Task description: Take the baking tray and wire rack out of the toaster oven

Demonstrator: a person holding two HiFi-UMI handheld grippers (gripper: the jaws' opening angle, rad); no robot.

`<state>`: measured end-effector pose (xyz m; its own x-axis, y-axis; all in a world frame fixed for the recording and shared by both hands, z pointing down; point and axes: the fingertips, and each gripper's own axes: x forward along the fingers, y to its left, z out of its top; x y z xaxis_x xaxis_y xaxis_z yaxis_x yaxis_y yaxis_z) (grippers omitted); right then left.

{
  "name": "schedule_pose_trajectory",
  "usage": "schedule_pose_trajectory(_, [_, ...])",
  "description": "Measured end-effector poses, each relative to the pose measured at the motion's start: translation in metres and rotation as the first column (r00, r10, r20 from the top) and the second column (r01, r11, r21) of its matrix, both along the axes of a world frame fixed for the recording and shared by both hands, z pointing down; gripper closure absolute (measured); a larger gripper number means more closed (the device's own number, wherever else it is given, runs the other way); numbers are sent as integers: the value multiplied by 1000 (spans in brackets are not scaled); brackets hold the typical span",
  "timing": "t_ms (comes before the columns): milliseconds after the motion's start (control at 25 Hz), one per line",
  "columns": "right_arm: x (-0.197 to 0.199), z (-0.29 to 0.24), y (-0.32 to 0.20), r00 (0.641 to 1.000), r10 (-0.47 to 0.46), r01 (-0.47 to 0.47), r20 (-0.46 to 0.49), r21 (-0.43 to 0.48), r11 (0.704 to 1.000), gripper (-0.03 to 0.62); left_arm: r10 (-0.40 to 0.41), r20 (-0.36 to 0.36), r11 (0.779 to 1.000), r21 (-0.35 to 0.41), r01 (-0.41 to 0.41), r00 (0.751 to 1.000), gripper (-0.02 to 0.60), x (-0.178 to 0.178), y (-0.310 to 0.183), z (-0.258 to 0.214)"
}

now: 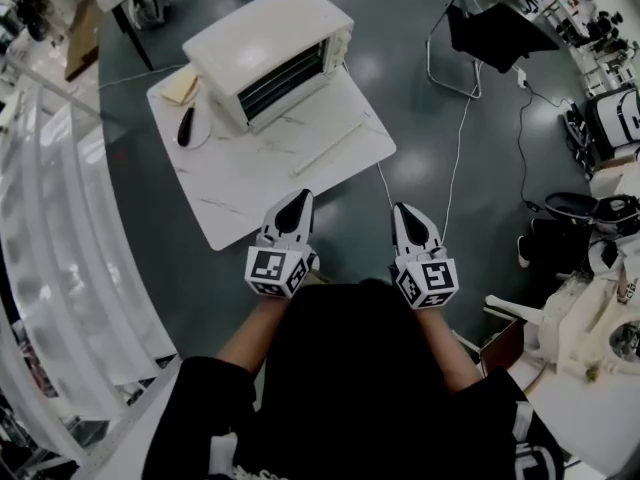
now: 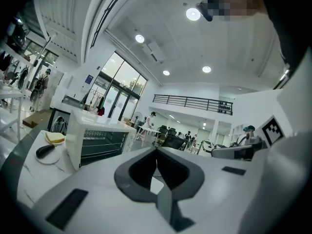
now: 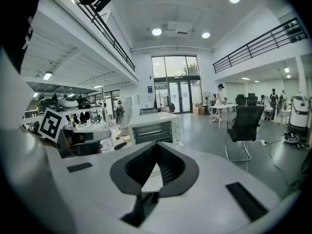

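Head view: toaster oven (image 1: 270,53), door shut, is seen well ahead of left gripper (image 1: 297,200) and right gripper (image 1: 405,211). Left and right gripper views: both jaw pairs are closed, empty. The baking tray and wire rack are judged inside; the oven could be dragged by a yanked door.

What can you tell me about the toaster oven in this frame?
The toaster oven is a boxy, white-cased appliance, metal by its look, standing upright at the far end of the white marble-patterned table, turned at an angle to the table's edges. Its dark front shows horizontal wire bars inside; a strip of controls runs down the front's right side. Whether the door is open or shut is unclear. Only the table touches it.
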<state>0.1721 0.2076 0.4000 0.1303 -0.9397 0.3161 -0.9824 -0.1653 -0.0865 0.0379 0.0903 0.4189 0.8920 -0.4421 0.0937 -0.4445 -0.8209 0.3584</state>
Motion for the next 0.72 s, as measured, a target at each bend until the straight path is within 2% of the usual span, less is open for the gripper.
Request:
schedule_pose_trajectory(280, [-1, 8, -53, 997, -72, 72, 32, -8, 997, 572, -61, -20, 998, -37, 60, 998, 561, -6, -35, 3])
schedule_pose_trajectory(480, [20, 11, -86, 998, -65, 65, 8, -26, 998, 572, -95, -44, 993, -71, 91, 995, 561, 7, -50, 12])
schedule_pose_trajectory(640, [34, 18, -141, 986, -155, 154, 68, 17, 988, 572, -165, -45, 983, -87, 161, 985, 561, 10, -87, 17])
schedule_pose_trajectory(720, [40, 21, -175, 969, -224, 221, 100, 36, 975, 572, -222, -16, 970, -101, 219, 975, 561, 11, -109, 22])
